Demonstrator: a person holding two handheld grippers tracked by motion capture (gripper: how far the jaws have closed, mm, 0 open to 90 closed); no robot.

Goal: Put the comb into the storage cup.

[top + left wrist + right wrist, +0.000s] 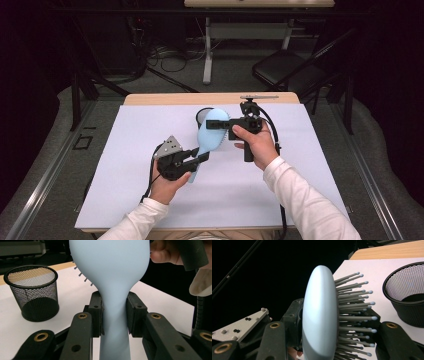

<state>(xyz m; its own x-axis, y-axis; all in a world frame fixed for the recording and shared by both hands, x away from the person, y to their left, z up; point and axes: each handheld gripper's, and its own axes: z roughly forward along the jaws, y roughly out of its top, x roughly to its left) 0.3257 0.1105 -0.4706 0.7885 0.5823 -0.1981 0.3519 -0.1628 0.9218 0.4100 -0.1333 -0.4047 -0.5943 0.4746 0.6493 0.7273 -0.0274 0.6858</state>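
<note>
Starting at the left of the high view, we see the left gripper (200,158) in the person's left hand (167,182), at about seven o'clock from the table's middle, its jaws pointing toward two o'clock. In the left gripper view its two black pads (96,312) pinch the narrow neck of the pale blue hairbrush (112,285), one on either side, with the handle running down between the jaws. The brush (210,134) is held up off the white table (125,190), its head slanting toward one o'clock from that gripper. Just behind the head, at twelve o'clock, stands the black mesh cup (201,116), upright and apart from the brush. To the right, the right gripper (223,123), in the right hand (257,145), points toward nine o'clock and reaches the brush head from its three o'clock side. In the right gripper view its jaws are pressed in on the head (320,315), one against the smooth back, the other among the bristles (354,305).
</note>
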